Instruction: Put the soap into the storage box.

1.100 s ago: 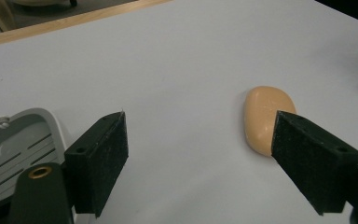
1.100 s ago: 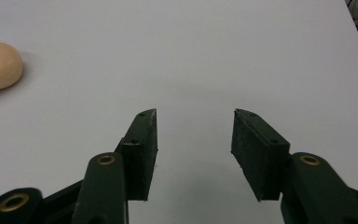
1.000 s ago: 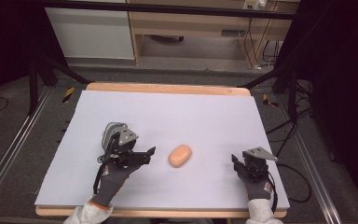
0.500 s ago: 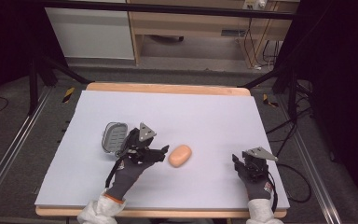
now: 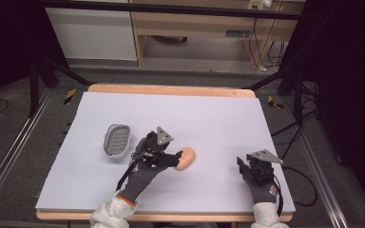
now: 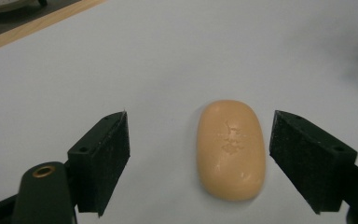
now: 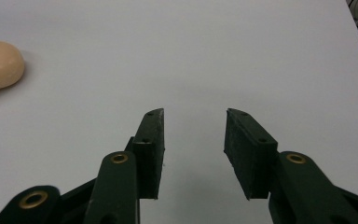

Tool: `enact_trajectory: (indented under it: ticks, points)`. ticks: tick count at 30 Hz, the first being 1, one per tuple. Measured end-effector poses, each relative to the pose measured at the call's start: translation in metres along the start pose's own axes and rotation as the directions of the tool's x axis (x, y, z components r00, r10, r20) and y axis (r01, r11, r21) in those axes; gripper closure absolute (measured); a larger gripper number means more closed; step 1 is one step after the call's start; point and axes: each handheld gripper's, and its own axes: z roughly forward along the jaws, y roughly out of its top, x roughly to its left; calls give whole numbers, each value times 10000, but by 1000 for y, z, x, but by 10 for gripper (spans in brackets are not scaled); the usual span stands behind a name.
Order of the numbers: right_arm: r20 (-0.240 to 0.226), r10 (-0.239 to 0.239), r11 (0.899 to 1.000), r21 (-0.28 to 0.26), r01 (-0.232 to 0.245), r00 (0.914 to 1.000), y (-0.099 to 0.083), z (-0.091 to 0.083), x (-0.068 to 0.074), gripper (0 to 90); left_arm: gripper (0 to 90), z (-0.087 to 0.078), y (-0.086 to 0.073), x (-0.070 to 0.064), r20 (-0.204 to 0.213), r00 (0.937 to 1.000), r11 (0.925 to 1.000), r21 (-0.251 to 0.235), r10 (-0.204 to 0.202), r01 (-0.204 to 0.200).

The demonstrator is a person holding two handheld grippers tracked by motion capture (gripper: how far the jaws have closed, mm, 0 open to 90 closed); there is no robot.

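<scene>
A small grey oval plastic dish with a slotted floor (image 5: pixel 117 140) lies on the left part of the bench (image 5: pixel 209 114), a flat board with a pale lavender-white top and a light wooden edge showing along its far and near sides. The dish stands well in from the bench's left edge. Beyond the far edge stands a light wooden cabinet with open shelves (image 5: pixel 195 28), and to its left a white panel (image 5: pixel 92 33). A black bar (image 5: pixel 171 8) runs across the top of the high view. Black cables (image 5: pixel 261 47) hang at the cabinet's right end. Grey carpet floor (image 5: pixel 9 142) surrounds the bench, with metal rails (image 5: pixel 9 156) running along both sides.
</scene>
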Motion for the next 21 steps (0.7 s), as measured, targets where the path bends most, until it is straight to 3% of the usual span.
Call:
enact_trajectory:
  ticks: [8,9,21]
  points:
    - [-19,2,10000,-23,-2,10000,0,0,-1,588,198,14,3,-9,70,9998,9994,305,177,-179]
    - [-44,26,10000,5,-26,10000,0,0,-1,588,202,17,3,-10,86,9994,9985,428,339,-342]
    - [-121,-33,9999,119,34,9999,0,2,0,587,220,35,1,-16,263,9990,9960,809,365,-385]
